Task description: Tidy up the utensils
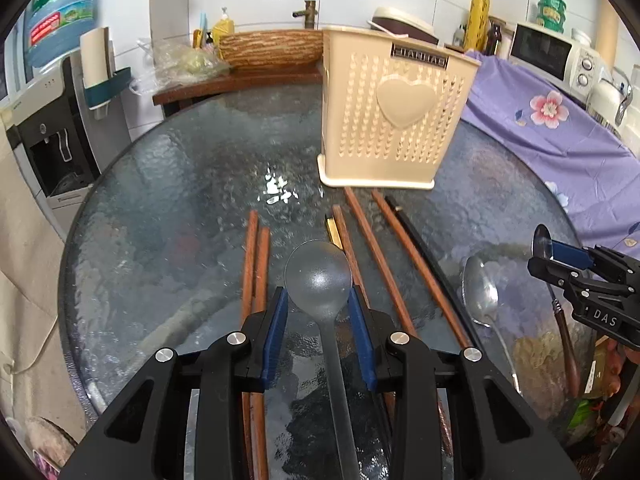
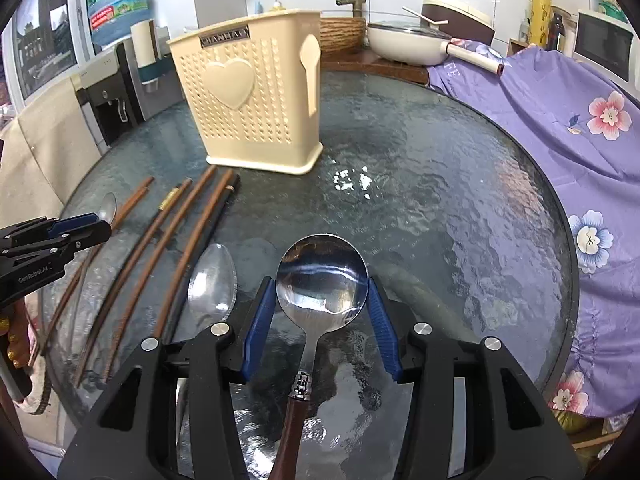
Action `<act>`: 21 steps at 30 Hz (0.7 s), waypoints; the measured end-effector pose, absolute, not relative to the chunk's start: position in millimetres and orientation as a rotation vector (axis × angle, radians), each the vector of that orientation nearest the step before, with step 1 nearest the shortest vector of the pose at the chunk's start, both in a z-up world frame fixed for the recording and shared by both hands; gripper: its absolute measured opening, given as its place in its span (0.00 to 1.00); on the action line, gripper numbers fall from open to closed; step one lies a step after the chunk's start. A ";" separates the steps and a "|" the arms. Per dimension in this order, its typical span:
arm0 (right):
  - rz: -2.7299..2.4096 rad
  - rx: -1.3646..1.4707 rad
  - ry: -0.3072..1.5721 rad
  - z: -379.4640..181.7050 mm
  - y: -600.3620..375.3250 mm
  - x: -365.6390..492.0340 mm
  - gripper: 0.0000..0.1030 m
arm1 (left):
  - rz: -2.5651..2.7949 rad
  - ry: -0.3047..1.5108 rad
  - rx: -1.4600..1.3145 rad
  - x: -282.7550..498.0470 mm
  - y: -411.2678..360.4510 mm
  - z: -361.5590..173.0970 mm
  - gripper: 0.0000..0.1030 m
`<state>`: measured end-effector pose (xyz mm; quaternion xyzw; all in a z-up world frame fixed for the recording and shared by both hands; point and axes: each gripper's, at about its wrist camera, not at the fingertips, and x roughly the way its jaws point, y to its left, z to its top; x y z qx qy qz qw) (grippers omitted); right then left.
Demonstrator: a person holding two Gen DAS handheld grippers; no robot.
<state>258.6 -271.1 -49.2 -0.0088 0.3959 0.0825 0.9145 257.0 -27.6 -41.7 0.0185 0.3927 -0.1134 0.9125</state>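
- Left wrist view: the left claw (image 1: 318, 312) stands open around a matte grey spoon (image 1: 319, 276) lying on the glass bench (image 1: 168, 220), in front of the cream utensil holder (image 1: 394, 120), among chopsticks (image 1: 256, 264).
- Right wrist view: the right claw (image 2: 322, 314) stands open around a shiny wood-handled spoon (image 2: 322, 276), right of and nearer than the holder.

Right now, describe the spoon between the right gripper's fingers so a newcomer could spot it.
Start at the cream perforated plastic utensil holder on the round glass table. Nearer the camera, between the open right gripper fingers, lies the round-bowled shiny steel spoon. Unlike the plain oval steel spoon beside it, it has a brown wooden handle.
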 end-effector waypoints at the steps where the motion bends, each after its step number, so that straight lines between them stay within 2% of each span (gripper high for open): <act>1: 0.173 -0.019 0.809 -46.6 -270.5 257.1 0.46 | -0.235 0.802 0.036 255.5 -27.3 -38.8 0.29; 3: 0.178 -0.024 0.796 -41.4 -269.2 254.2 0.46 | -0.239 0.790 0.033 252.6 -26.8 -34.2 0.20; 15: 0.185 -0.035 0.795 -39.7 -268.4 250.9 0.46 | -0.221 0.785 0.050 251.2 -22.9 -35.7 0.20; 17: 0.185 -0.035 0.798 -41.2 -268.8 251.1 0.46 | -0.218 0.797 0.054 252.5 -22.0 -38.9 0.22; 21: 0.184 -0.036 0.799 -42.3 -268.6 251.3 0.46 | -0.209 0.808 0.082 254.6 -26.1 -46.8 0.38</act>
